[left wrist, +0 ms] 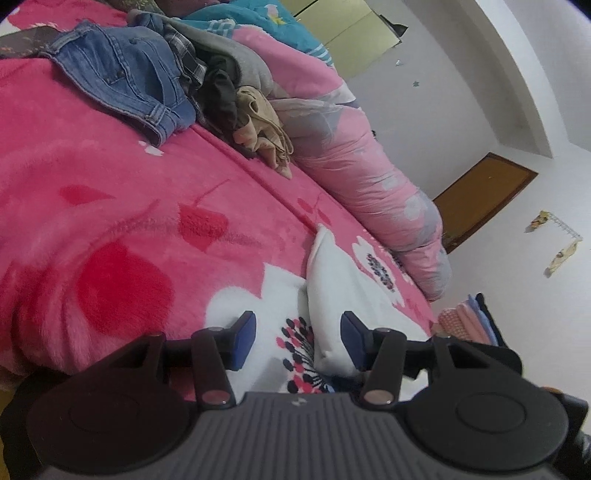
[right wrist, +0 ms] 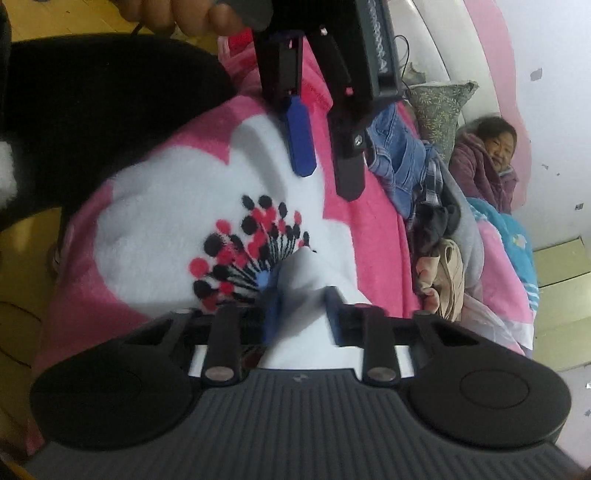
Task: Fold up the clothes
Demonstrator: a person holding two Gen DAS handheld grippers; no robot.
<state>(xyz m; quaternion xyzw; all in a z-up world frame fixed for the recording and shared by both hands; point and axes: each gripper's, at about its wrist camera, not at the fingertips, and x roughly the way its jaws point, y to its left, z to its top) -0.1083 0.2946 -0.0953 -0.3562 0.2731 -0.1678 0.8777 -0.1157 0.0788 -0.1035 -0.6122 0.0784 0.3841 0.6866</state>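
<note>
Fuzzy pink fleece blanket (left wrist: pixel 110 192) covers the bed, printed with red leaf shapes and big white flowers with black-and-red dotted centres; pile looks plush and soft. One white garment (left wrist: pixel 332 295), smooth thin cloth, lies on the blanket at the near right, one pointed corner sticking up toward the far side. Left gripper (left wrist: pixel 298 334): two blue flat pads on black arms, jaws about half open, hovering just above the blanket with the white cloth's near edge between the pads, not pinched. Right gripper (right wrist: pixel 301 314): jaws drawn close together and clamped on a bunched fold of the white garment (right wrist: pixel 310 273), cloth pushed up into a peak between the blue pads. In the right wrist view the left gripper (right wrist: pixel 325 173) comes in from the far side, one blue finger and one dark finger showing, held by a hand (right wrist: pixel 184 14) with a black sleeve (right wrist: pixel 92 110) beside it. Clothes pile (left wrist: pixel 177 77) at the far end of the bed, unfolded: one pair of blue denim jeans (left wrist: pixel 125 74) with stitched seams, one plaid piece, one grey knit, one dark crumpled piece, one beige crumpled piece (left wrist: pixel 262 122). One puffy pink quilt (left wrist: pixel 369 173), rolled long, lies along the right side of the bed. One person (right wrist: pixel 487 162) in a purple padded coat sits at the far end. One patterned grey-green pillow (right wrist: pixel 436 107) stands beside the jeans.
</note>
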